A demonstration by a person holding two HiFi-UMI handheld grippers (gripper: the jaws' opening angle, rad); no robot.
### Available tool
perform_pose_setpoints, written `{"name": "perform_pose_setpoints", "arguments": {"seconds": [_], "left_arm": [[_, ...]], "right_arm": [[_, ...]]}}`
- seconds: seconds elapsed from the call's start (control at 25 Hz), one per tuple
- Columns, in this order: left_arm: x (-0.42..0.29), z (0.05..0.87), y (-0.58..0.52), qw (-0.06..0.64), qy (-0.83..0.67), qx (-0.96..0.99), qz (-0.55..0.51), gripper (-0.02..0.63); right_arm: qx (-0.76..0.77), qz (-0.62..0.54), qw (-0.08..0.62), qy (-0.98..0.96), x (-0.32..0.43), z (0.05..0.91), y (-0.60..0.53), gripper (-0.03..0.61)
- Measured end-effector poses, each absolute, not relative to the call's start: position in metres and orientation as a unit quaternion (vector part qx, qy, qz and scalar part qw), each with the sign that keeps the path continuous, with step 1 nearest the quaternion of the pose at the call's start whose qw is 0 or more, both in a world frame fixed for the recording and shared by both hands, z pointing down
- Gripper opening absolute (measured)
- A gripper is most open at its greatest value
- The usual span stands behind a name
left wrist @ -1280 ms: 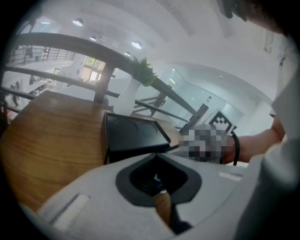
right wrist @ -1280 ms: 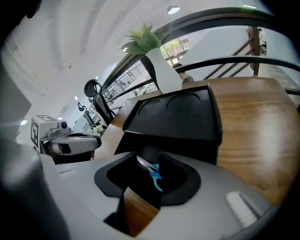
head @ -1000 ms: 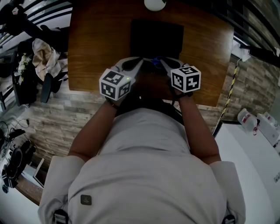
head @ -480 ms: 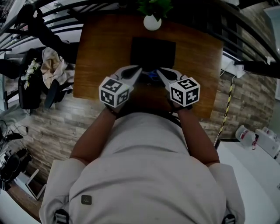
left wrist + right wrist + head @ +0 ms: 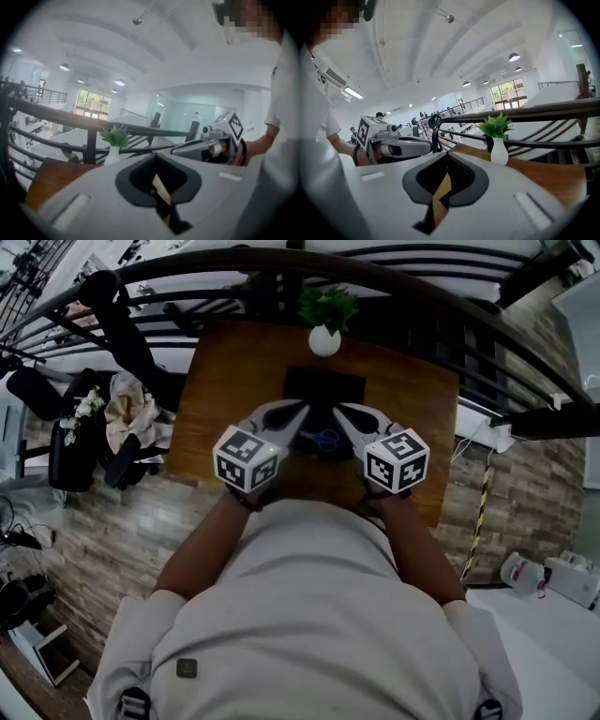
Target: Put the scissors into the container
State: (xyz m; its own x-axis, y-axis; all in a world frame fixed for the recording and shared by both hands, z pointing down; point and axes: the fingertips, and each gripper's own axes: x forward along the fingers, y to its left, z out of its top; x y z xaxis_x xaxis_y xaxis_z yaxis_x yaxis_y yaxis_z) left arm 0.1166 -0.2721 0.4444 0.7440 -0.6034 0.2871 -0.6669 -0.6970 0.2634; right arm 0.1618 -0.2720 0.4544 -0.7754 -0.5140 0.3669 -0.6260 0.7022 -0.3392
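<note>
Fingers (image 5: 96,199) of the left gripper (image 5: 156,158) are clenched tip to tip, with nothing between them. The fingers (image 5: 520,197) of the right gripper (image 5: 446,159) are likewise clenched together and empty; only a sliver of the wooden table (image 5: 553,176) shows through the gap below the tips. In the head view both grippers are held side by side over the near half of the table, their marker cubes toward the person and their tips angled inward toward each other. The scissors (image 5: 325,440), with blue handles, lie on the table between the two grippers, touched by neither. They sit just at the near edge of the black container (image 5: 323,388); whether they touch it cannot be told. The container is at table centre, beyond the gripper tips. A white vase with a green plant (image 5: 325,334) stands upright at the far table edge, apart from the container. A dark railing (image 5: 281,263) curves behind the table.
</note>
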Motion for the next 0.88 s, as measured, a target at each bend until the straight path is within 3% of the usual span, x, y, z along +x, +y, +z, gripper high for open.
{"name": "perform_pose_setpoints", "arguments": {"seconds": [0.88], "left_arm": [[0.089, 0.402, -0.241, 0.137, -0.346, 0.925, 0.079, 0.003]], "right_arm": [[0.327, 0.204, 0.093, -0.918, 0.161, 0.428, -0.25, 0.006]]}}
